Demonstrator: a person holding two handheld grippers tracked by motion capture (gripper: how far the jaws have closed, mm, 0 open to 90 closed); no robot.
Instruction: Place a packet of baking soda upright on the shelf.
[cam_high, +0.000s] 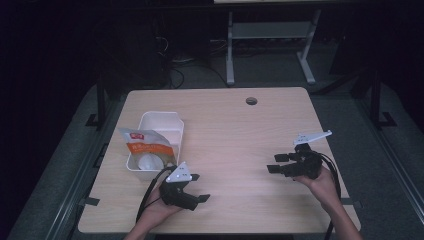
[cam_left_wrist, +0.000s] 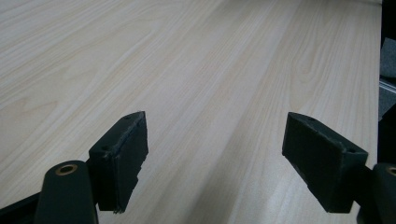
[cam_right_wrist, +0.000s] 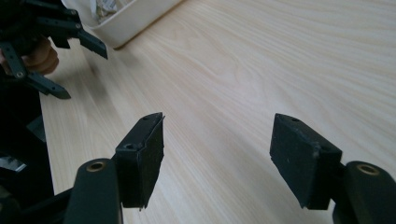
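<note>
bag half hiding tub, contents unclear

The high view looks forward and down over the whole table. Both gripper views skim low over its wood, sharing that surface.

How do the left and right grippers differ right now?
The left gripper sits beside the white bin; the right gripper is far across the table. The left points right, the right points left. Both are open and empty.
</note>
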